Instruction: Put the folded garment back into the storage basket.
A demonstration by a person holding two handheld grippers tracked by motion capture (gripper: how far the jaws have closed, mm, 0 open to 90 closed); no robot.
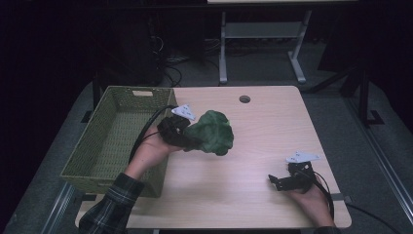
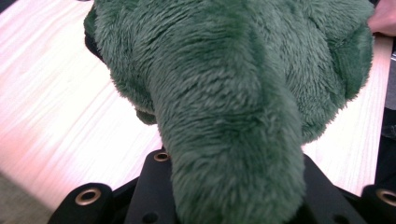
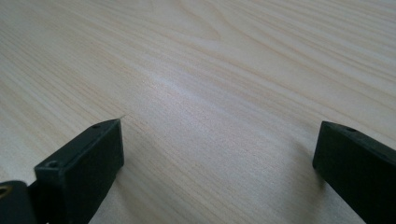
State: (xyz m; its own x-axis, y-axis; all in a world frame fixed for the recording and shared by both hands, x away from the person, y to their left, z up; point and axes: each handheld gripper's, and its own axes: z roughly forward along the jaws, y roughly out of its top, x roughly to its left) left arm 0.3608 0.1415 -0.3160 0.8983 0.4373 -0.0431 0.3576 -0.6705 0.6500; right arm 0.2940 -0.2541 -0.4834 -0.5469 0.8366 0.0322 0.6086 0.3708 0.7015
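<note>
High view: the left gripper sits at about nine o'clock from the table's middle, raised off the wood and clenched on a green plush toy. The toy bulges out to the gripper's three o'clock side, hanging over the table near its left half. Just at nine o'clock of the hand stands a woven basket, olive green, its right wall close beside the wrist and its near corner overlapped by a plaid sleeve. A black cable loops from the gripper across the basket's rim. That right wall is the one thing standing between the toy and the basket's inside.

The right gripper lies at about four o'clock, near the table's front right corner, low on the wood, well apart from the toy. A round hole marks the tabletop at twelve o'clock. Past the far edge, the legs of a grey stand rise from a dark floor.

Left gripper view: the toy's fur crowds the lens, a thick limb running down to six o'clock into the gripper's black body, with pale wood on both sides.

Right gripper view: the jaws stand released and wide apart, with bare wood grain between them.
</note>
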